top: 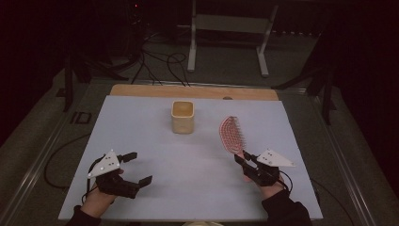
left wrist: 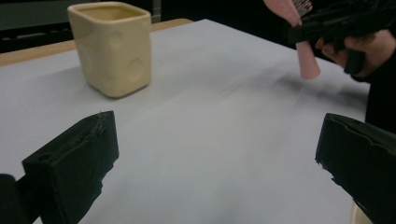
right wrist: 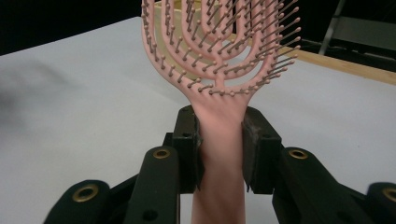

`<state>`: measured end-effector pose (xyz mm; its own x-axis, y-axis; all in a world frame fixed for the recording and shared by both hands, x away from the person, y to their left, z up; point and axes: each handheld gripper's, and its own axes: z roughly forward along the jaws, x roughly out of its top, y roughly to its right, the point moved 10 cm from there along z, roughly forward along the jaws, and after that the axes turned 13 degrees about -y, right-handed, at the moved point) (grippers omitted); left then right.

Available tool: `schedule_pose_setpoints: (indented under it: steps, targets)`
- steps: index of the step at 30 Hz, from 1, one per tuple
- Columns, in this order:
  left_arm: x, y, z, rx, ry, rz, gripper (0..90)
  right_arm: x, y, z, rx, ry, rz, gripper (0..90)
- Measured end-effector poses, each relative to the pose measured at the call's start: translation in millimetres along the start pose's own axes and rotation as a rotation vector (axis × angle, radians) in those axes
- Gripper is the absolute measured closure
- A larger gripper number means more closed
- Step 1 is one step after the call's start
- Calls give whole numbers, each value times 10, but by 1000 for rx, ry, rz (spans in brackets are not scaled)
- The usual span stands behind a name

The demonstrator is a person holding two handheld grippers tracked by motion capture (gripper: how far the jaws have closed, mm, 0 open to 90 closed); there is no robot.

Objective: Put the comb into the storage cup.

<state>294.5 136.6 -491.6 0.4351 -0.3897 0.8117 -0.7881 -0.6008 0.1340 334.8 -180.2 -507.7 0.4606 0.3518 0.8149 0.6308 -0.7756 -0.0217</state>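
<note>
Right gripper point(top: 245, 160): jaws pressed against both sides of the pink hairbrush point(top: 230, 134), pinching its handle just below the head. In the right gripper view the handle point(right wrist: 219, 154) passes straight down between the two black jaw pads point(right wrist: 189, 149), and the open-slotted head with its ball-tipped bristles point(right wrist: 219, 42) rises above them. In the left gripper view the end of the handle point(left wrist: 307, 63) sticks out beneath the jaws and hangs clear of the surface. A hand point(top: 268, 181) grips the tool from behind.

Pink hairbrush: to the right of the cream cup point(top: 182, 117) and nearer the person than it, apart from the cup, bristle head pointing away from the person.

Left gripper point(top: 134, 167): jaws spread wide, holding nothing and touching nothing. It sits well to the left of the cup and much nearer the person. In the left gripper view the two pads point(left wrist: 77, 163) stand far apart, with bare mat between them.

Cream cup: squarish, upright, open-topped, round dimples on its sides point(left wrist: 112, 46). It stands on the pale blue mat point(top: 141, 127), toward the mat's far edge.
</note>
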Motion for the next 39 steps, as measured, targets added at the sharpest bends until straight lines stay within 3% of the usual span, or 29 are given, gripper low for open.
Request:
schedule_pose_setpoints:
  steps: [13,21,37,39]
  targets:
    - [368,53,25,-35,5,-2,3,9,-1,-8,-3,5,3,704]
    - [589,80,75,-54,7,-26,3,10,-1,-13,-5,3,2,704]
    - [938,241,250,-112,-14,-38,3,11,3,-20,-9,6,7,704]
    - [997,283,292,-112,-23,-23,3,11,7,-19,-10,6,7,704]
